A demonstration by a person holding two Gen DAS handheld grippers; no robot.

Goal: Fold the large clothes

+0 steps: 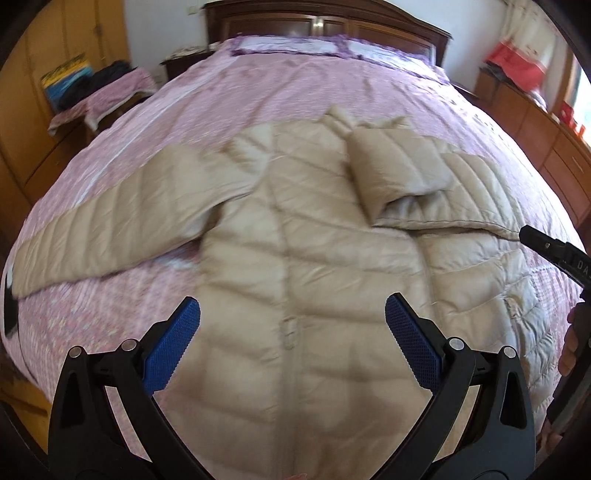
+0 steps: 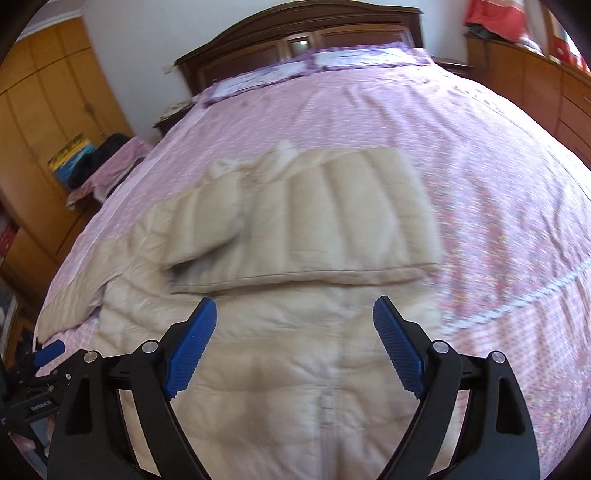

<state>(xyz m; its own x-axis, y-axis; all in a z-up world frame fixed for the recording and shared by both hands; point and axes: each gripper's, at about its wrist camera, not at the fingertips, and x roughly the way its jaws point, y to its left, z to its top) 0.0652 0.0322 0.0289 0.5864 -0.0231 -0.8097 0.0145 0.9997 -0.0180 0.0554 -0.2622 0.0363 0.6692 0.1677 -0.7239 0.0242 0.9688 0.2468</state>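
Note:
A beige quilted puffer jacket (image 1: 295, 236) lies flat on the pink bedspread (image 1: 258, 92), zipper running down its middle. Its left sleeve (image 1: 110, 218) stretches out to the left. The right sleeve and side panel (image 2: 332, 218) are folded over the chest. My left gripper (image 1: 291, 325) hovers above the jacket's lower front, jaws wide apart and empty. My right gripper (image 2: 295, 328) hovers over the jacket (image 2: 288, 369) just below the folded panel's edge, also open with nothing between its blue pads. In the left wrist view the right gripper's tip (image 1: 532, 236) shows at the right edge.
A dark wooden headboard (image 1: 325, 22) and pillows stand at the far end. A stool with clothes (image 1: 99, 92) and a yellow wardrobe (image 1: 44, 74) are on the left. A wooden dresser (image 1: 535, 129) runs along the right. A person's hand (image 1: 570, 343) shows at the right edge.

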